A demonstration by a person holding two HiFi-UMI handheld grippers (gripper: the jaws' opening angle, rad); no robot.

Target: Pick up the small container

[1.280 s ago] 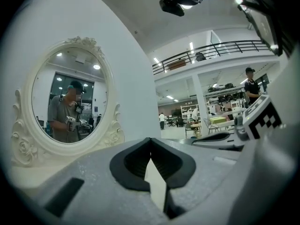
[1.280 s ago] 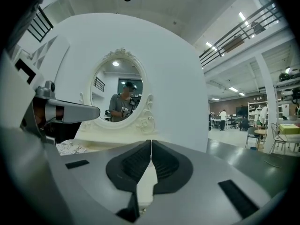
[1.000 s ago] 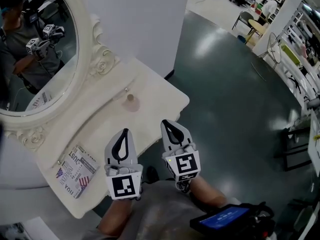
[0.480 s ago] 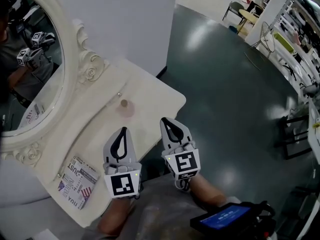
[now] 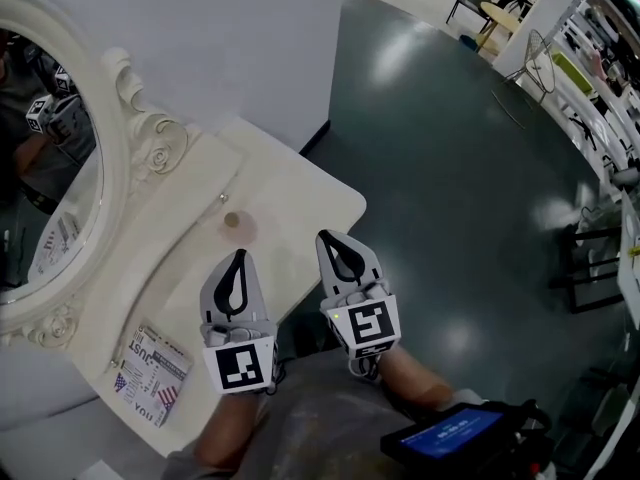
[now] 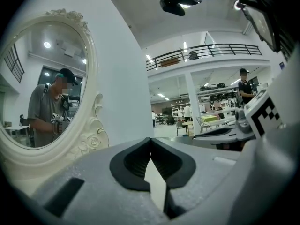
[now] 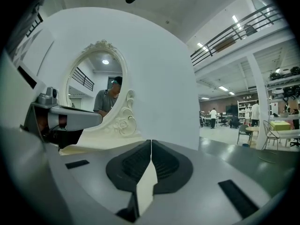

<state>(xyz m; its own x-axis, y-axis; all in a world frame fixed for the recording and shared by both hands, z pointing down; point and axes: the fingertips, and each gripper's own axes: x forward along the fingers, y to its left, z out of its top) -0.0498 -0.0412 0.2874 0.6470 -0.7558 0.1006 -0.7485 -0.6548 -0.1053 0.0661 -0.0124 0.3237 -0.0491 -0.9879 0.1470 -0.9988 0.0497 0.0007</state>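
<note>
The small container, a low round pinkish pot with a pale lid, stands on the white vanity table in the head view. My left gripper hovers just in front of it, jaws shut and empty, tips touching. To the right, my right gripper is over the table's front edge, also shut with nothing in it. Neither gripper view shows the container.
An oval mirror in a carved white frame stands at the table's back left and reflects the person. A printed booklet lies at the table's near left end. A device with a blue screen hangs at the lower right. Dark floor spreads to the right.
Both grippers have moved forward toward the table, and the left one is now closer to the container. The mirror and table have slid leftward in the head view.
</note>
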